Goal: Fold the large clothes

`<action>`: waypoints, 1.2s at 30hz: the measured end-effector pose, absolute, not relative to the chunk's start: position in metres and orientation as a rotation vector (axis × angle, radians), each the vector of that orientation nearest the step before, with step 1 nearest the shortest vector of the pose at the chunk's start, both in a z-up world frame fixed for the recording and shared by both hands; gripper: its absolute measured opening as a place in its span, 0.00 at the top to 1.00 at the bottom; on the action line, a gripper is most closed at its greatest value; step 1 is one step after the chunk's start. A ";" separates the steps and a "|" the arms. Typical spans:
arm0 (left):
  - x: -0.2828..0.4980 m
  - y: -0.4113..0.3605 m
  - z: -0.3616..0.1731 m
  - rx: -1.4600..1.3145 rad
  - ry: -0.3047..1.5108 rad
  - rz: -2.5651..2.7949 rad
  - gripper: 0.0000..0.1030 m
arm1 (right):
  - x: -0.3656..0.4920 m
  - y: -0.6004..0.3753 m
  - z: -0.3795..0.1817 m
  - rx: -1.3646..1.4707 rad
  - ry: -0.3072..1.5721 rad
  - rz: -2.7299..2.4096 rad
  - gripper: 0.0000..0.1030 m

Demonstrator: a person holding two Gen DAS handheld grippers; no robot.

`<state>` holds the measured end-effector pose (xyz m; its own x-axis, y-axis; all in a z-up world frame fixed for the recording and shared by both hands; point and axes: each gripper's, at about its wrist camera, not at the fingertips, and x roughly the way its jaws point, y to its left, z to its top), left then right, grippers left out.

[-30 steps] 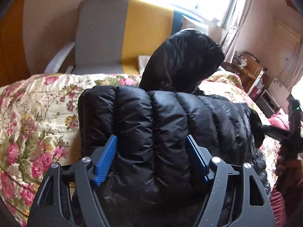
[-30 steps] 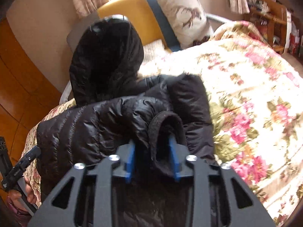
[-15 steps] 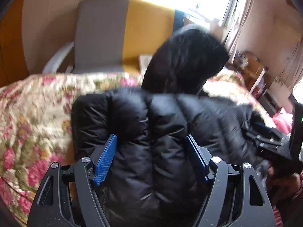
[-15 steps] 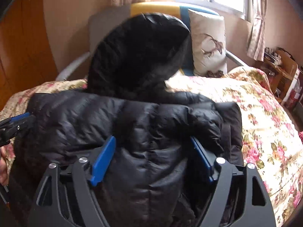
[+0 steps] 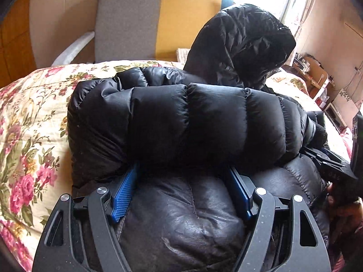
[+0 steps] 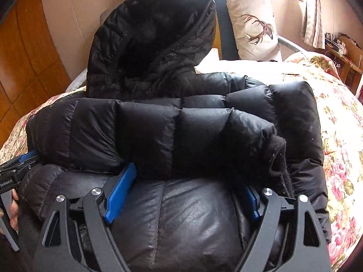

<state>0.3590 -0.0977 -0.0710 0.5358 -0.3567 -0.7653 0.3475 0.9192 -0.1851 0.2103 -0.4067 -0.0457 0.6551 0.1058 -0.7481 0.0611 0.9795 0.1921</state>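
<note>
A black puffy hooded jacket lies folded on the flowered bed quilt, its hood standing up at the back. My left gripper has wide jaws; jacket padding bulges between them, and a rolled fold covers the fingertips. In the right wrist view the same jacket fills the middle. My right gripper also stands wide, its tips under the fold, and the fleecy cuff hangs loose beside its right finger. Each gripper shows in the other's view: the right gripper and the left gripper.
A grey and yellow chair back stands behind the bed. A deer-print pillow leans at the head. A wooden shelf with small items is at the far right. A hand holds the left gripper's handle.
Both grippers have sunk toward the bed with the jacket. The right jaws, earlier shut on the cuff, now stand wide and the cuff lies free. The fold now covers both sets of fingertips.
</note>
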 end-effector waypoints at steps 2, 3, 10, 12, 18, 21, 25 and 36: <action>0.356 -0.099 -0.067 0.006 0.910 -0.402 0.28 | 0.213 -0.405 -0.041 0.193 0.878 0.024 0.21; 0.353 -0.099 -0.063 0.007 0.908 -0.390 0.28 | 0.213 -0.405 -0.038 0.189 0.890 0.032 0.20; 0.326 -0.085 -0.028 -0.077 0.829 -0.367 0.23 | 0.203 -0.435 0.022 0.279 0.844 0.133 0.14; 0.320 -0.083 -0.022 -0.084 0.810 -0.357 0.23 | 0.214 -0.449 0.045 0.324 0.785 0.120 0.13; 0.309 -0.079 -0.013 -0.143 0.788 -0.390 0.23 | 0.303 -0.473 0.093 0.342 0.669 -0.022 0.13; 0.308 -0.075 -0.011 -0.166 0.785 -0.410 0.23 | 0.346 -0.466 0.105 0.282 0.650 -0.047 0.13; 0.312 -0.069 -0.008 -0.186 0.782 -0.417 0.23 | 0.387 -0.466 0.106 0.292 0.676 -0.042 0.13; 0.314 -0.063 0.020 -0.234 0.713 -0.437 0.23 | 0.311 -0.437 0.092 0.323 0.680 0.186 0.91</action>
<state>0.3139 -0.0627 0.0205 0.6721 -0.4621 -0.5786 0.3059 0.8848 -0.3514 0.3112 -0.4369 0.0916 0.7639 0.2722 -0.5851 -0.0632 0.9338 0.3521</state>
